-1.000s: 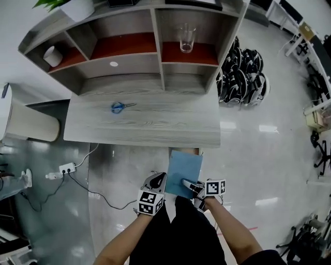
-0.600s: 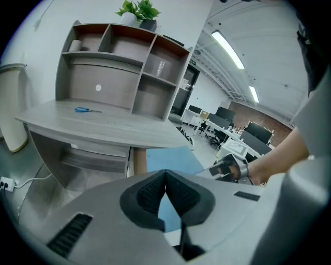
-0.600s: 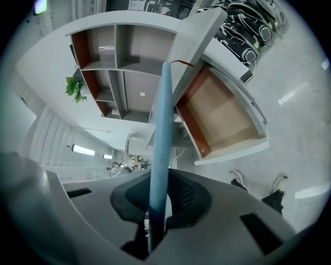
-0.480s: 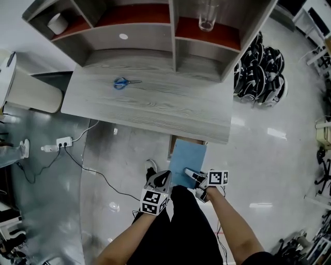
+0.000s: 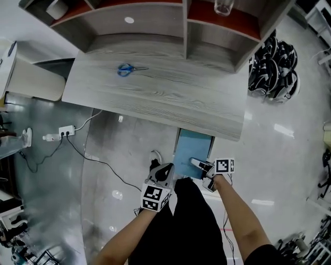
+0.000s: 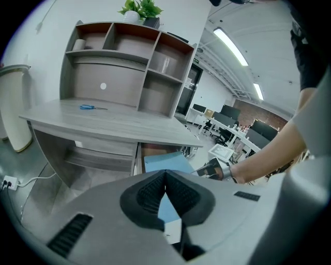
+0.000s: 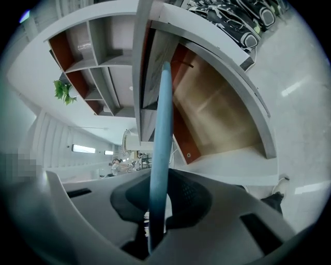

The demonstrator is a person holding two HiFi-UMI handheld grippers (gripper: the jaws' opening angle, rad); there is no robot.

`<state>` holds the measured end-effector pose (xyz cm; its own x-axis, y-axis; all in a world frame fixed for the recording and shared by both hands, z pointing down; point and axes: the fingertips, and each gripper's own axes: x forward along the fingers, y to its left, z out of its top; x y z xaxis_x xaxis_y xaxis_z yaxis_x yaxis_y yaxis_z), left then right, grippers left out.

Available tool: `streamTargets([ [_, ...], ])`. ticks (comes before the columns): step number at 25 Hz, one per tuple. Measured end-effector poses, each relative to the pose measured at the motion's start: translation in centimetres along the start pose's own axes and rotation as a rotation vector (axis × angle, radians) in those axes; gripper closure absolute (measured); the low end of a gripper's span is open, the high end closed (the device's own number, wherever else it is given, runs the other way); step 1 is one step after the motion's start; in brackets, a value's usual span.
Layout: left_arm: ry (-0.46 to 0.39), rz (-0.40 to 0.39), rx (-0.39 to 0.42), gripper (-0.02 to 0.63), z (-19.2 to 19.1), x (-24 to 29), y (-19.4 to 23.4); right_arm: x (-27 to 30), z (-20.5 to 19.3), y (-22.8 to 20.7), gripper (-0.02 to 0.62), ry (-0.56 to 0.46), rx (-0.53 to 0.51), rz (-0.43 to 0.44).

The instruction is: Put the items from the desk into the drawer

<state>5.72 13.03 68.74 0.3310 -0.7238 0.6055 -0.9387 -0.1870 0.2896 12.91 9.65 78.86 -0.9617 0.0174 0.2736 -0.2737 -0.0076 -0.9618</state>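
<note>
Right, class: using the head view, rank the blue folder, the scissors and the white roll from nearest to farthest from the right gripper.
1. blue folder, clamped in its jaws.
2. scissors, on the desk, up and left.
3. white roll, in the shelf's far-left compartment.

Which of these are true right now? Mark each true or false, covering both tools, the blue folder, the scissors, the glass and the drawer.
1. The right tool is clamped on the flat blue folder. True.
2. The blue-handled scissors lie inside the drawer. False: they lie on the grey wood-grain desk top.
3. The left tool grips a second item. False: its jaws are together with nothing between them.
4. The wooden drawer under the desk stands open. True.
5. The clear drinking glass stands on the desk top beside the scissors. False: it stands in a red-floored shelf compartment above the desk.
</note>
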Motion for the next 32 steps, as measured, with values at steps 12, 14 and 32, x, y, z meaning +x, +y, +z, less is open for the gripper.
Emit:
streamTargets([
  [12, -0.010, -0.032, -0.008, 0.592, -0.7, -0.6, -1.5, -0.5, 5.1, -2.0, 0.540, -0.049, 0.009, -0.020],
  [14, -0.026, -0.049, -0.007, 0.592, 0.1, -0.5, -2.1, -0.5, 5.9, -2.2, 0.540, -0.060, 0.011, -0.021],
  [32, 0.019, -0.061, -0.044, 0.592, -0.8, 0.5, -1.8, 2.6, 8.1, -4.2, 0.540, -0.032, -0.135, -0.157],
])
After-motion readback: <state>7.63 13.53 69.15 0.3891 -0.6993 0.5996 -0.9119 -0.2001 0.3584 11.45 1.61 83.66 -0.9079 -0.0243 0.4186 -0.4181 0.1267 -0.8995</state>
